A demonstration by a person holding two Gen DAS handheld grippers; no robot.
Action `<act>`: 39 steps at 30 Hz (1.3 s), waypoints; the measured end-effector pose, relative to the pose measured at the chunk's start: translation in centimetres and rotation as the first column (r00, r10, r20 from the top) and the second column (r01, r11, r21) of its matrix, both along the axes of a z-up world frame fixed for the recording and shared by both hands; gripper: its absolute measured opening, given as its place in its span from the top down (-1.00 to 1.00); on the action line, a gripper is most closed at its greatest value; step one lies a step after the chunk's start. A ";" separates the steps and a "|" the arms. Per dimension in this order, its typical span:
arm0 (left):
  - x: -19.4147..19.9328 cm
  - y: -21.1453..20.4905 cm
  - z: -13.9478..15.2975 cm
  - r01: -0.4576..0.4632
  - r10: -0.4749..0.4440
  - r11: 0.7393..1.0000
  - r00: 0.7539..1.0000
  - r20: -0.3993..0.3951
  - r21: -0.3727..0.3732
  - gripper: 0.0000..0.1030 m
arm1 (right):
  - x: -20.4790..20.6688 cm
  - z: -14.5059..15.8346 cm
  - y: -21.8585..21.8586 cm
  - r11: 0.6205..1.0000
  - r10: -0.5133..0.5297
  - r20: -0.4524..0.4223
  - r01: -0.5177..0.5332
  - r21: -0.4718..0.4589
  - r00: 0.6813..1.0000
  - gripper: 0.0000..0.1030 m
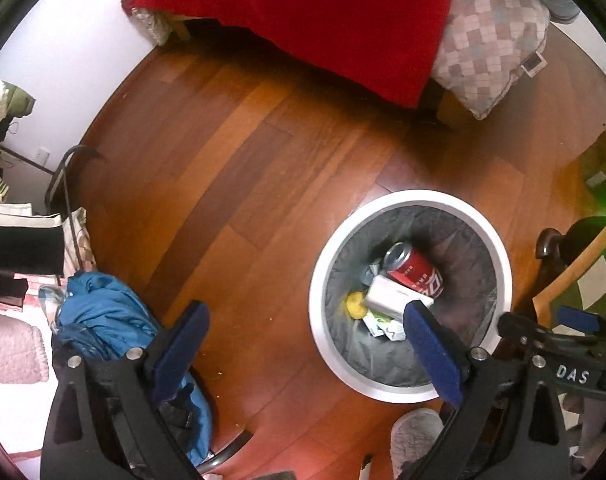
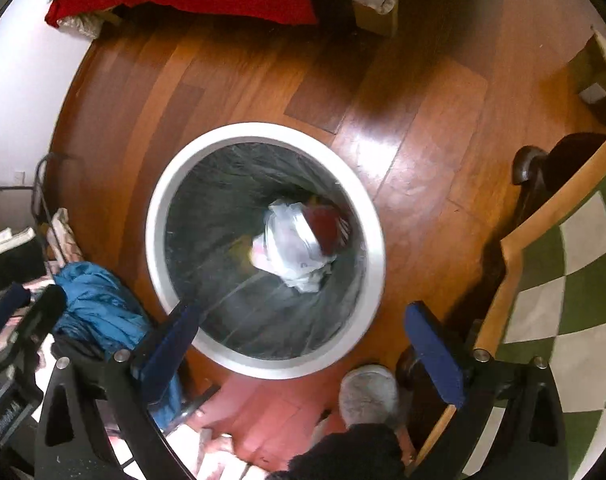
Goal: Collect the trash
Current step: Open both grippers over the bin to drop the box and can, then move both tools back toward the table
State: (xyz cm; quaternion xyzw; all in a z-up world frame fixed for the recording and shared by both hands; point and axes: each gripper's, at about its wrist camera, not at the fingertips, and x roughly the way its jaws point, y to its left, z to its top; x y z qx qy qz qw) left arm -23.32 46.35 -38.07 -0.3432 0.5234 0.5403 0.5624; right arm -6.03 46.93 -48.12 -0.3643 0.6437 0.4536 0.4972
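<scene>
While both claws point steeply down at the wooden floor point(image 1: 239, 168), each stands spread wide with nothing between its blue pads. The left claw point(image 1: 307, 328) hangs beside the white-rimmed trash bin point(image 1: 499, 240), its right pad overlapping the bin's near rim in that view, its left pad over a crumpled blue garment point(image 1: 103, 316). Inside the grey liner lie a red drink can point(image 1: 417, 270), a white carton point(image 1: 391, 300) against it, and something yellow point(image 1: 355, 304) just beside the carton; all rest at the bottom, apart from the claw.

The right claw point(image 2: 303, 336) sits above the bin's near edge point(image 2: 263, 368), the opening filling the middle of its view. A white plastic bag point(image 2: 295, 248), blurred, lies in the bin over the red can point(image 2: 325, 226), well below the pads and touching neither. A grey slipper point(image 2: 367, 394) shows just beside the bin, and a green-and-white checked surface point(image 2: 575, 280) lies to the right.
</scene>
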 end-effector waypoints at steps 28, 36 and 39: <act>-0.6 -9.1 11.3 0.012 -0.038 0.991 0.981 0.190 0.133 -0.92 | 1.8 17.4 -10.8 0.961 -0.039 0.134 0.000 0.278 0.990 -1.00; -0.2 -13.0 16.8 0.017 -0.068 0.972 0.975 0.212 0.234 -0.92 | 2.7 24.5 -15.9 0.914 -0.069 0.109 0.019 0.405 0.992 -1.00; 0.5 -14.6 18.9 0.025 -0.083 0.961 0.976 0.201 0.277 -0.92 | 3.4 26.8 -18.5 0.892 -0.090 0.068 0.050 0.450 0.994 -1.00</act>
